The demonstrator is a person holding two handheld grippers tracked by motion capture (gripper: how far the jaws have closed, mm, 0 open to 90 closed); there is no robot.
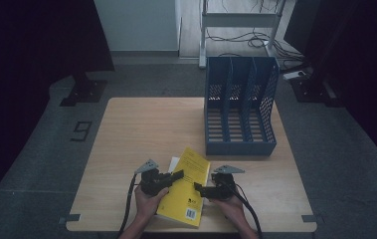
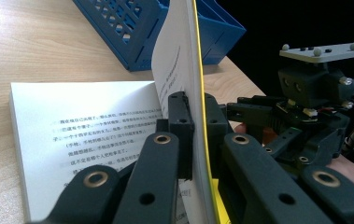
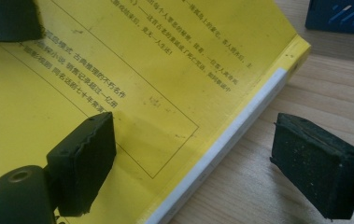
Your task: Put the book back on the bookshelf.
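left claw [image 2: 191, 135] clamps the yellow book's [image 1: 186, 186] lifted cover; right claw [image 3: 193, 163] gapes astride its spine.

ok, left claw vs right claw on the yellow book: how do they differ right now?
The left claw is shut on the book's raised yellow cover, pinching it together with a white page; the right claw is open, gripping nothing. The left claw holds the cover stood up off the text block; the right claw straddles the book's edge, one pad over the yellow, one over the table. Both are black, hand-held, and at the same book.
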